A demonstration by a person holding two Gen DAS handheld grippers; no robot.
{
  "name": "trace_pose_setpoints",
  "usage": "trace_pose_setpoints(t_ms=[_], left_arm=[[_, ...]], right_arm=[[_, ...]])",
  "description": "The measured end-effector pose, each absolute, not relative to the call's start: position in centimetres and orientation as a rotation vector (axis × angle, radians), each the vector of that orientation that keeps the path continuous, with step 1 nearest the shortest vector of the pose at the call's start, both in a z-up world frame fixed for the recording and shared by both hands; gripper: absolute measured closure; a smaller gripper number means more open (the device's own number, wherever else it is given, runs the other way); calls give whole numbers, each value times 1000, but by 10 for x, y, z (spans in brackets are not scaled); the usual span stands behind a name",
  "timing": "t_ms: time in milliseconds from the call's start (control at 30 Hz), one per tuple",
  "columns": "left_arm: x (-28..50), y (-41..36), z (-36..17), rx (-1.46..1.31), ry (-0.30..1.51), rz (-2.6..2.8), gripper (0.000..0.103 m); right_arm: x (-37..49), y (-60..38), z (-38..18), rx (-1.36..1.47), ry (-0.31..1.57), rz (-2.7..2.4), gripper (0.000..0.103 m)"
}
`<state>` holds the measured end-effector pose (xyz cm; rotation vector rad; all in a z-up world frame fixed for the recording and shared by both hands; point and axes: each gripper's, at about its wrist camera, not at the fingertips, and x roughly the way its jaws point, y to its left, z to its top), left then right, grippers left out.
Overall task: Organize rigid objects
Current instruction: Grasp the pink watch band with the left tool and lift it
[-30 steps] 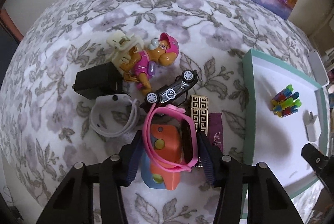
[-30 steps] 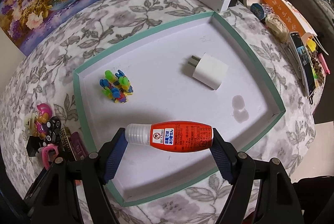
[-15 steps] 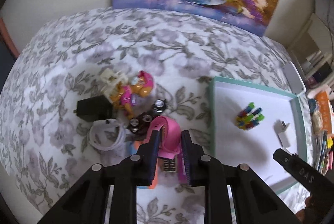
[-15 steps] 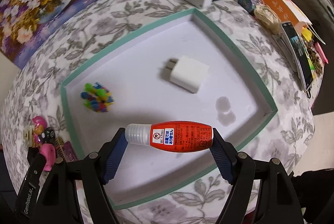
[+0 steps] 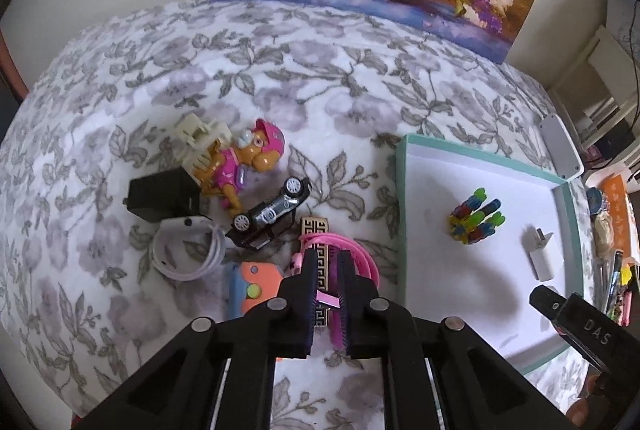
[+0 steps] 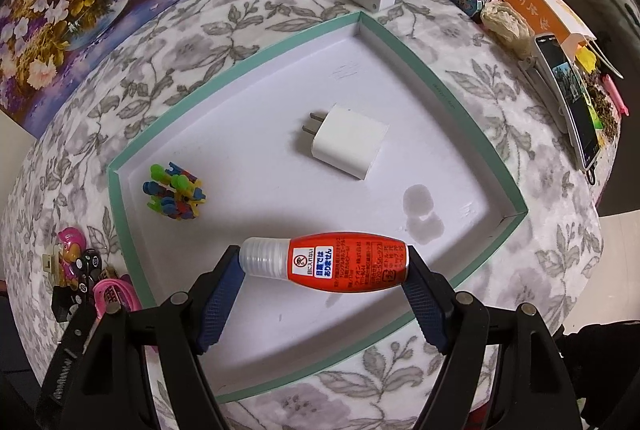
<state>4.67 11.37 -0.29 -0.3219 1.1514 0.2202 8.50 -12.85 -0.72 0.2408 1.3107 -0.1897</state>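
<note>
Inside the teal-rimmed tray (image 6: 436, 69) I see wide bare white floor around my right gripper (image 6: 324, 266), with only a charger (image 6: 346, 141) near the middle and a cluster of coloured pegs (image 6: 174, 191) toward the left wall, both well apart from me. My right fingers (image 6: 218, 294) are clamped end to end on the bottle (image 6: 332, 260), red with a clear ribbed cap and a blue-and-white label, held crosswise over the tray's near part. On the left, my left gripper (image 5: 326, 282) sits over the toy pile just beside the tray's left wall; its fingers (image 5: 306, 286) are nearly together, pinching a pink band (image 5: 360, 258), with a patterned black-and-gold bar (image 5: 316, 230) lying between and under them. Crowding that spot are a toy car (image 5: 272, 213), a dog figure (image 5: 248, 157), a black block (image 5: 164, 193), a white cable (image 5: 188, 250) and an orange toy (image 5: 256, 286), all touching or nearly so. The flowered tabletop (image 5: 280, 69) beyond the pile is open.
</note>
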Motion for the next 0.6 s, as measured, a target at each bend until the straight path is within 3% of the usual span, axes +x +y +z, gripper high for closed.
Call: trace_pose_setpoints(t_ms=[33, 167, 233, 333, 600], left_arm=[[47, 113, -6, -310, 1162, 226, 86], [48, 111, -13, -293, 1185, 231, 48], [48, 110, -12, -296, 1181, 222, 47], [49, 104, -12, -247, 1183, 222, 37], [54, 89, -26, -133, 1235, 212, 30]], right_arm=[[85, -129, -7, 242, 1311, -192, 24], [85, -131, -7, 247, 1312, -192, 24], [85, -133, -8, 247, 1314, -195, 24], [85, -137, -9, 255, 1317, -204, 24], [86, -143, -10, 274, 1324, -211, 24]])
